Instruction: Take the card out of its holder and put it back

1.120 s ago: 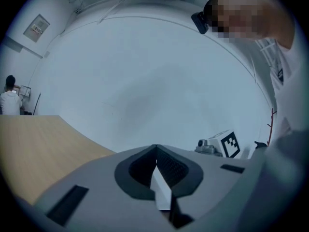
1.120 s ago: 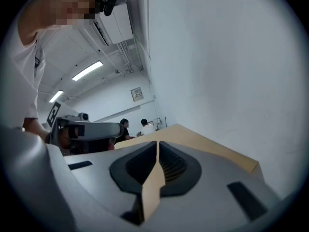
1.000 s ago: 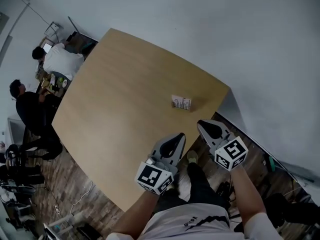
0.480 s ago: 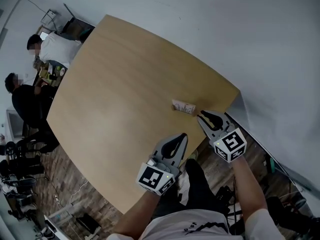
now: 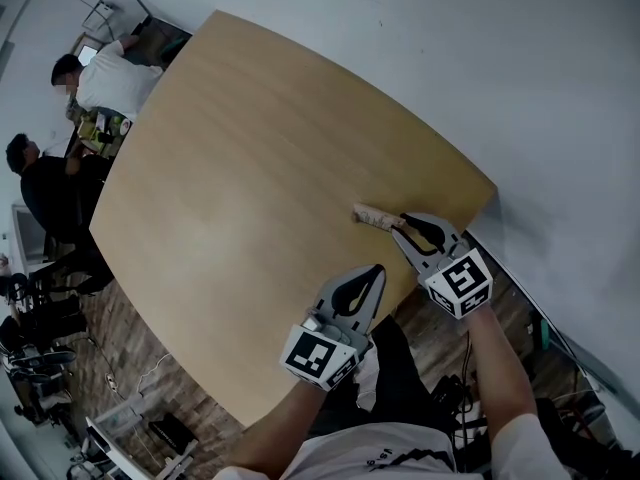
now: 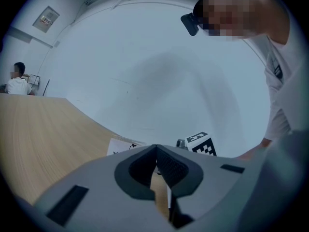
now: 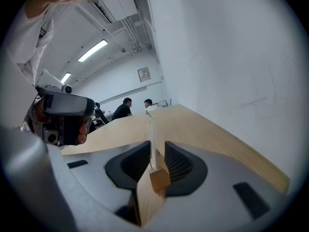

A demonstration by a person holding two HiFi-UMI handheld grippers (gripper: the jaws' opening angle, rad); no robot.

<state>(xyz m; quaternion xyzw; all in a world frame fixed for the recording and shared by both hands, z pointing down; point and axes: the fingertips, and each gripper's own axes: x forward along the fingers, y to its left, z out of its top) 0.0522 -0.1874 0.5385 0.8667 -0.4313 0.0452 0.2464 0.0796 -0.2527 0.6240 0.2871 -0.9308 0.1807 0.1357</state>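
A white card (image 5: 370,214) stands upright in a small wooden holder (image 7: 159,178) near the table's right edge. My right gripper (image 5: 404,224) has just been opening its jaws. It is open around the card (image 7: 152,124), which stands edge-on in the gap with space on both sides, and the holder block lies low between the jaws. My left gripper (image 5: 376,269) hovers over the table's near edge, short of the card, shut and empty. In the left gripper view its tips (image 6: 156,148) meet, and the card (image 6: 120,146) shows beyond them beside the right gripper's marker cube (image 6: 200,144).
The light wooden table (image 5: 230,168) stretches away to the left, bare apart from the card. Its right corner and edge lie just beyond the card, close to the white wall (image 5: 480,58). Two people (image 5: 100,78) sit at the far left end.
Both grippers have come forward and down toward the table. The right one has reached the card and opened its jaws around it. The left stays shut.
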